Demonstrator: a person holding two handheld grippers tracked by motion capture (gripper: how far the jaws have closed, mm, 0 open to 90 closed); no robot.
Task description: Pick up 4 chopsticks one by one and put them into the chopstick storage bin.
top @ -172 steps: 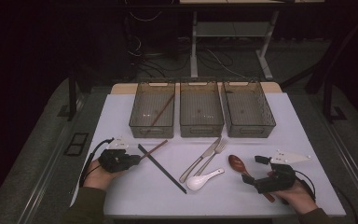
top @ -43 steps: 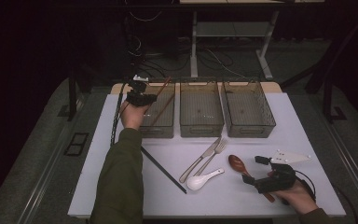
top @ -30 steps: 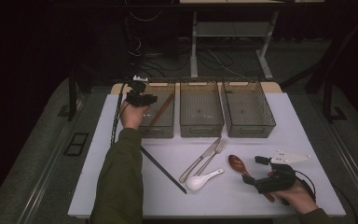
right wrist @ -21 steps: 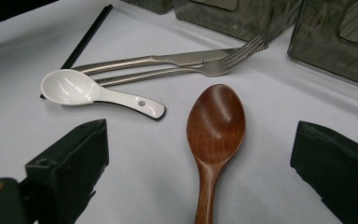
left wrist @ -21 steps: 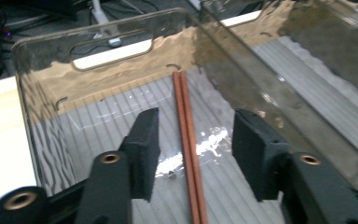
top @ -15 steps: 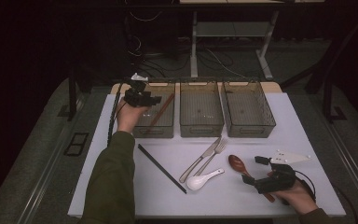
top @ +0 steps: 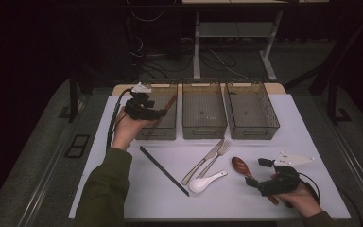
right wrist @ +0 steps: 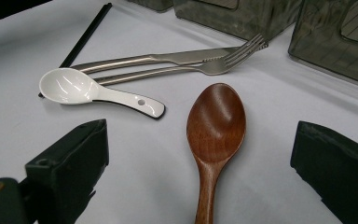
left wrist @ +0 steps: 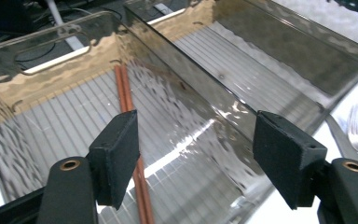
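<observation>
Brown chopsticks (left wrist: 129,140) lie in the left bin (top: 169,124), running lengthwise along its ribbed floor, one end propped up toward the far wall. In the high view they show as a reddish stick (top: 165,108) leaning across that bin.

Left tongs (left wrist: 193,154) hover over the same bin, jaws well apart and just been opening, nothing between the pads; chopsticks sit below the left pad, not gripped. High view has the left tongs (top: 157,112) at the bin's left rim, hand under them.

Right tongs (right wrist: 200,172) sit low over the bench (top: 312,142) at the near right, jaws wide, nothing held. Wooden spoon (right wrist: 214,135) lies between the jaws, bowl pointing away, pads clear of it on both sides. Right tongs in the high view (top: 260,174) are just beside the spoon's handle.

Rest of the bench: white ceramic spoon (right wrist: 91,91), knife (right wrist: 158,59) and fork (right wrist: 205,67) side by side, a single black chopstick (top: 163,170) lying diagonal. Middle bin (top: 204,127) and right bin (top: 255,130) stand next to the left one in a row.
</observation>
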